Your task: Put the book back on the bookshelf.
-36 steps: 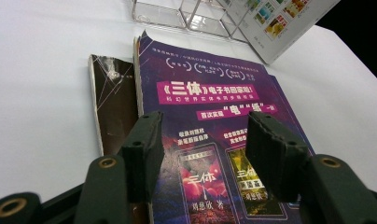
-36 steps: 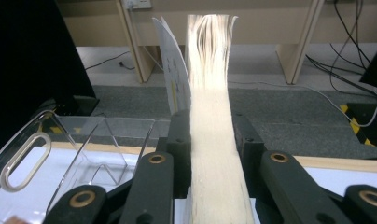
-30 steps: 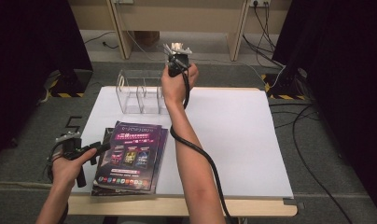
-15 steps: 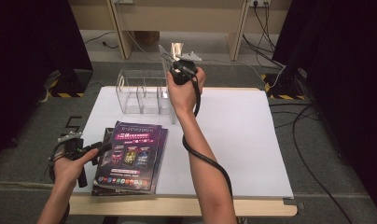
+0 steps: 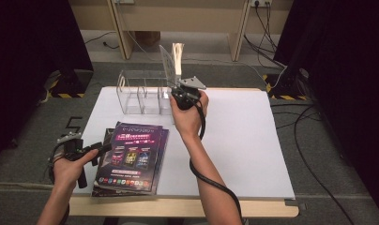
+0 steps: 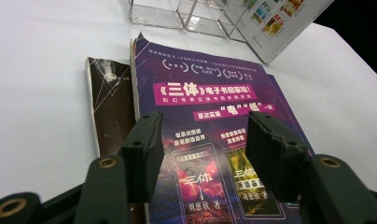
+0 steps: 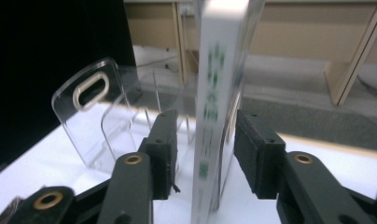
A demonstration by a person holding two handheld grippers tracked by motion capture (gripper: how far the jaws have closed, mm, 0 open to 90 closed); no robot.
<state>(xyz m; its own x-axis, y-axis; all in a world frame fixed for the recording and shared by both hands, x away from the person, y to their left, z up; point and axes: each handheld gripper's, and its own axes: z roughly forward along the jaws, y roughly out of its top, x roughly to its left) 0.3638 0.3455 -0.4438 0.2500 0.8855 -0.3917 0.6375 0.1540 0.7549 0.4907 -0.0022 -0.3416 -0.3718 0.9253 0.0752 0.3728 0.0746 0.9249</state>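
Note:
A thin book [image 5: 174, 61] stands upright at the right end of a clear acrylic rack [image 5: 140, 96]. My right gripper [image 5: 174, 90] is at its lower edge. In the right gripper view the book's white spine [image 7: 214, 93] rises between the jaws of the right gripper [image 7: 205, 154] with a gap on each side; those jaws have just been opening and stand open. My left gripper [image 5: 101, 149] rests open at the left edge of a stack of magazines [image 5: 131, 157]. In the left gripper view the left gripper [image 6: 200, 144] hovers over the purple cover [image 6: 210, 93], touching nothing.
The white table top [image 5: 244, 140] spreads to the right of my right arm. A dark book [image 6: 109, 107] pokes out under the purple cover. The rack's dividers [image 7: 93, 116] stand left of the book. Cables trail on the floor beyond the table.
My right hand has come down and slightly right with the book, setting it at the rack's right end. Its jaws have spread off the book. The left hand has kept still.

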